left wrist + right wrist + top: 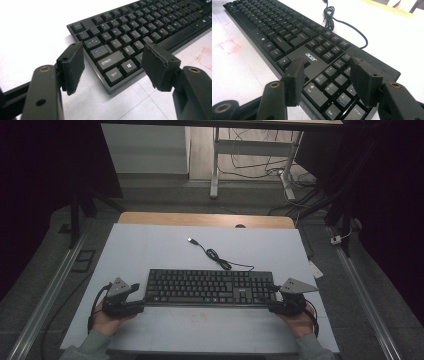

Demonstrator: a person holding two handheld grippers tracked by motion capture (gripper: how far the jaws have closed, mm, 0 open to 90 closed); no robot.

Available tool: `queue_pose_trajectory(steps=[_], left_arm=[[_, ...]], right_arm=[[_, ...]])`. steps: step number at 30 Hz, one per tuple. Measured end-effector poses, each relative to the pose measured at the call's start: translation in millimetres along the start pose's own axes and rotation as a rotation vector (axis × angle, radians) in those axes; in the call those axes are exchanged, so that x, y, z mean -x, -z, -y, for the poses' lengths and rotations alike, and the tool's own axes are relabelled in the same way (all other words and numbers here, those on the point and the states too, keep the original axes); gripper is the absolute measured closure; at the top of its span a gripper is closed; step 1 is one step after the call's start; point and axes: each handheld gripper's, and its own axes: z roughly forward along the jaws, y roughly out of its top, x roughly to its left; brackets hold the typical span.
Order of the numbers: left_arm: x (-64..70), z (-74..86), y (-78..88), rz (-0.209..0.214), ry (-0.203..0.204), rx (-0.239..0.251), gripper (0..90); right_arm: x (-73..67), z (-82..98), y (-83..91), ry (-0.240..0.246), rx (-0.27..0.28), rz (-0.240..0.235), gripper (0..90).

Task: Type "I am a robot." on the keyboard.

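Both hands low at 6 o'clock: left tool (144, 298) spread, jaws either side of keyboard (210, 287) w/o touching, at its 9 o'clock end. Right tool (270, 301) spread at 3 o'clock end, over numpad corner. Keyboard sits mid tabletop (150, 245); its cable (215, 255) coils off toward 12.

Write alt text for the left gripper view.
The left gripper stands open over the near corner of a black keyboard, its pads framing the Shift, Ctrl and Windows keys. The keyboard lies on a white table.
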Motion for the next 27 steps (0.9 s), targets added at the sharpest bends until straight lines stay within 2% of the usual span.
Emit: queue_pose_trajectory(steps=[15, 20, 27], left_arm=[[-2.2, 0.3, -2.5, -0.009, -0.009, -0.003, 34.6], [-2.6, 2.0, -4.3, -0.011, -0.014, -0.008, 34.6], [-1.6, 0.2, -4.7, -0.008, -0.011, -0.007, 34.8]], right_arm=[[-1.5, -0.8, -3.9, 0.013, -0.015, -0.005, 45.4], [-1.6, -2.1, -7.0, 0.010, -0.002, -0.010, 45.5], [-2.7, -2.7, -9.5, 0.012, -0.024, -0.005, 45.5]])
